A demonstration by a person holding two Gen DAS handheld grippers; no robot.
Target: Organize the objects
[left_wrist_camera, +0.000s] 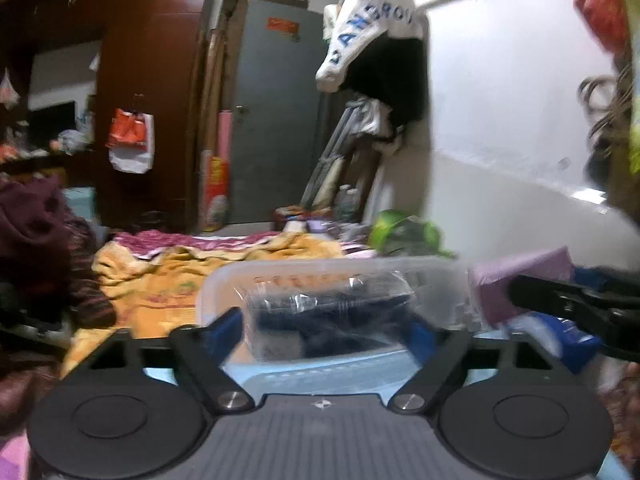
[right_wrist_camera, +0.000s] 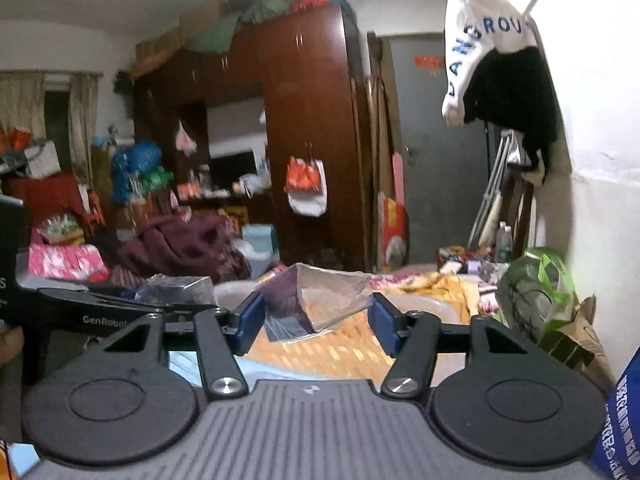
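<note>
Above the yellow blanket point(left_wrist_camera: 168, 280), the left gripper point(left_wrist_camera: 326, 330) clasps a clear-wrapped dark packet point(left_wrist_camera: 332, 312) just in front of the clear plastic tub point(left_wrist_camera: 224, 280). Open blanket stretches beyond the tub toward the grey door point(left_wrist_camera: 276, 120). To the tub's right, the right gripper point(right_wrist_camera: 316, 320) has its blue pads point(right_wrist_camera: 250, 320) around a purple packet point(right_wrist_camera: 312, 300) in crinkled clear film, though contact on the right pad is unclear. What lies inside the tub cannot be made out.
</note>
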